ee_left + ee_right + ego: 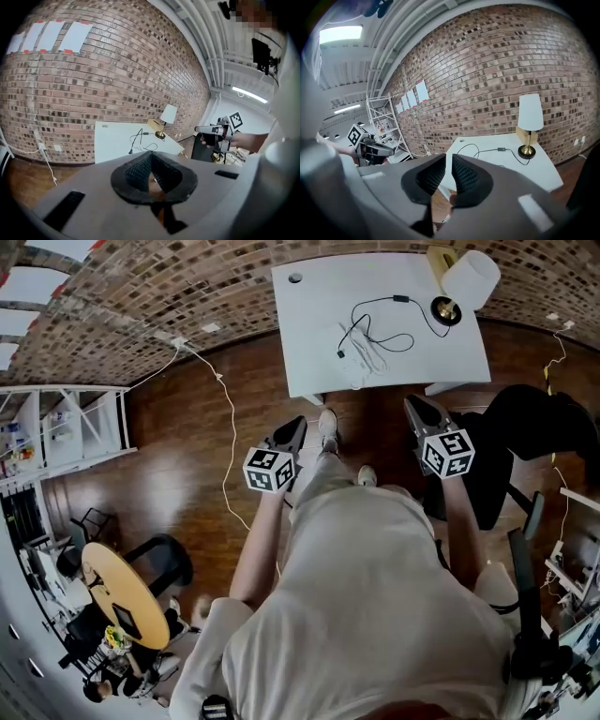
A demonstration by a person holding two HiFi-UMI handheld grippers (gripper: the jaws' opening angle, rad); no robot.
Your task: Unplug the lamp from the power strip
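The left tongs (151,158), grey with black ribbed pads, are seen pressed together at the tip, with nothing caught between them. The right tongs (449,164), of the same make, are held slightly spread, a thin slit being left between the pads, and nothing is pinched there either. Both are carried level over the dark brown wooden floor (187,456), one to each side of the person's pale shoes (327,423), and both are kept short of the near edge of the white rectangular surface (309,334), touching nothing.

The lamp with the white shade and brass base (469,279) is placed upright at the far right corner of that surface, close to its edges. From the base a thin black cord (380,320) is run leftward over the bare white top and is looped near the middle, beside a pale bundle (361,367) that cannot be made out clearly; whether the plug is seated cannot be told. The left half of the top is left bare.

Behind the surface the red-brown brick wall (141,306) is met. Wide floor is left open on the left, crossed only by a thin white cable (228,427). On the right the room is narrowed by a black chair (534,427) near the right tongs.
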